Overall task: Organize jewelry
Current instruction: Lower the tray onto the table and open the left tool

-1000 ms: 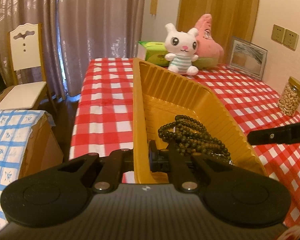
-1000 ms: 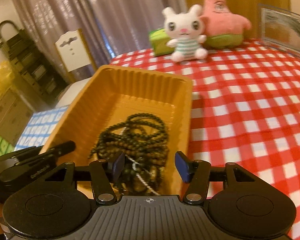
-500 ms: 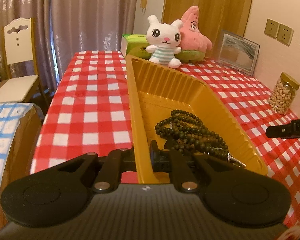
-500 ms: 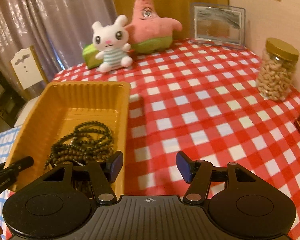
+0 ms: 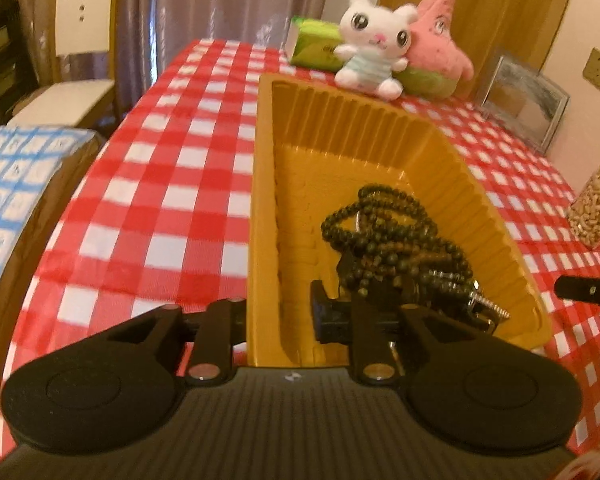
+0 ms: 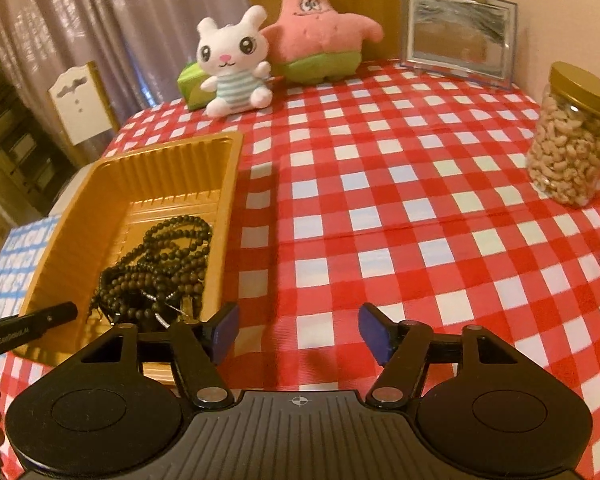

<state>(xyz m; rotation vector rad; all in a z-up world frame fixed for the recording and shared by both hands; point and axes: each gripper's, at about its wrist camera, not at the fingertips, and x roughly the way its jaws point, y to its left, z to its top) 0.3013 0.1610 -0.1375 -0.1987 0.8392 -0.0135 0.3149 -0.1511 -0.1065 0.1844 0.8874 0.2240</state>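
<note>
A gold plastic tray [image 5: 262, 160] rests on the red-checked tablecloth [image 5: 172, 184] with a tangle of dark bead strings [image 5: 392, 232] in its near end. My left gripper [image 5: 278, 318] straddles the tray's near left wall. Its jaws are opening, and a gap shows between the inner pad and the wall. In the right wrist view the tray [image 6: 168, 160] and bead strings [image 6: 168, 256] lie to the left. My right gripper [image 6: 298, 332] hovers over bare cloth beside the tray, its jaws opening with nothing between the blue pads.
At the table's far end stand a white bunny plush [image 6: 232, 64], a pink star plush [image 6: 316, 36], a green tissue box [image 5: 314, 48] and a picture frame [image 6: 458, 36]. A jar of cashews [image 6: 572, 136] is at the right. A chair [image 5: 80, 40] stands off the table's left.
The left jaws have parted from the tray wall they were clamping. The right gripper swung right, from above the beads to the cloth beside the tray, and its jaws widened.
</note>
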